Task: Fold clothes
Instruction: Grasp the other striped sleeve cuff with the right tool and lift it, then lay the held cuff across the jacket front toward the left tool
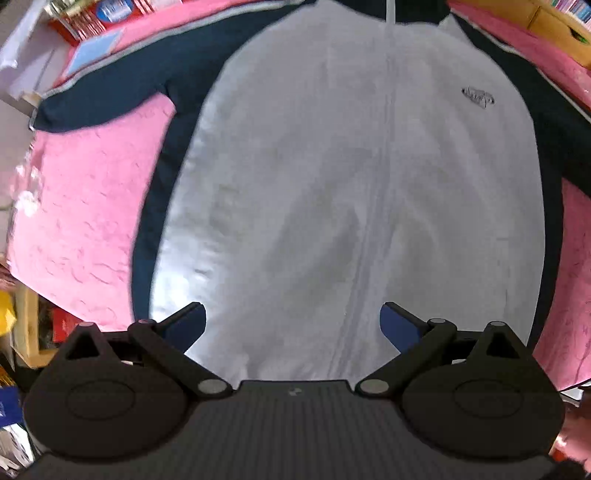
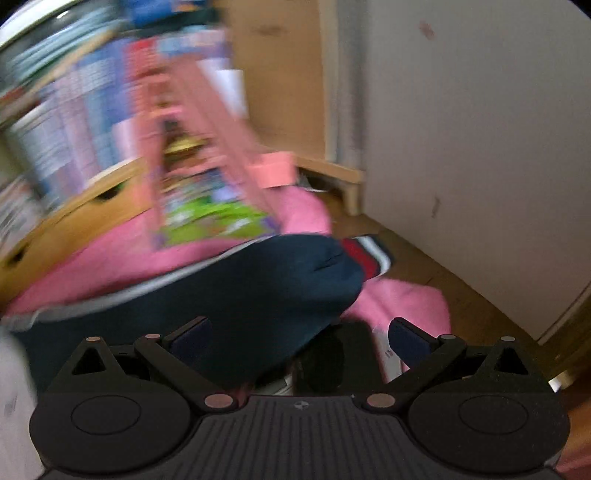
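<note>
Jacket [image 1: 332, 177] cut off at collar by top edge, its right sleeve [image 1: 554, 122] by right edge; chest logo [image 1: 478, 98] too small to read; books [image 2: 74, 122] smeared by motion blur, titles unreadable; sleeve cuff [image 2: 369, 254] partly hidden.

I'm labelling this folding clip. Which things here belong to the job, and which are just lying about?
Job: grey jacket with navy sleeves, navy sleeve, left gripper, right gripper, both open.

Lying about: books, wooden shelf, pink blanket underneath.
</note>
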`<action>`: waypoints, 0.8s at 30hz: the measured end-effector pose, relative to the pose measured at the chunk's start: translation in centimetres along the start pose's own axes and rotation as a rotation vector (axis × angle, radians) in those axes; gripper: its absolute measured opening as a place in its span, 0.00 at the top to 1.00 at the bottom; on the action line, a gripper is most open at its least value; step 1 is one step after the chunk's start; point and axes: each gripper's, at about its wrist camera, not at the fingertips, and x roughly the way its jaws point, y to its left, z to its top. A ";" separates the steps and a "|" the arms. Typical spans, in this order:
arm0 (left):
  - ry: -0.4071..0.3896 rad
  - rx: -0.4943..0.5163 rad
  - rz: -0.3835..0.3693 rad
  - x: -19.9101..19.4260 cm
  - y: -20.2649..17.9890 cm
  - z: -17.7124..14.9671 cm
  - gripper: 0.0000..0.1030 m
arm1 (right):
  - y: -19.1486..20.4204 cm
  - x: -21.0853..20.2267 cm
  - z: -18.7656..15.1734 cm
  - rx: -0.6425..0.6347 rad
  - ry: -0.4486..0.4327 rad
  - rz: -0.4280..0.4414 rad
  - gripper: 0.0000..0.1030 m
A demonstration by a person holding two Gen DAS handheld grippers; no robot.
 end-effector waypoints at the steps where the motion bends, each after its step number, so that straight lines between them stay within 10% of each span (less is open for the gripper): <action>1: 0.007 0.009 0.008 0.5 -0.4 0.1 0.01 | -0.6 1.3 0.6 0.033 0.000 0.000 0.00; 8: 0.059 0.050 0.055 3.1 -1.8 0.9 0.01 | -2.0 9.1 3.3 0.115 0.059 -0.069 0.01; 13: 0.072 0.046 0.038 3.8 -1.9 1.3 0.01 | -1.5 11.2 4.1 0.131 0.120 -0.048 0.72; 17: 0.048 0.010 -0.001 3.5 -1.4 2.4 0.01 | 2.1 6.4 4.8 0.087 -0.003 -0.030 0.83; 24: -0.006 -0.123 -0.090 2.6 2.3 4.4 0.01 | 20.7 -6.7 -1.6 -0.321 -0.120 0.433 0.83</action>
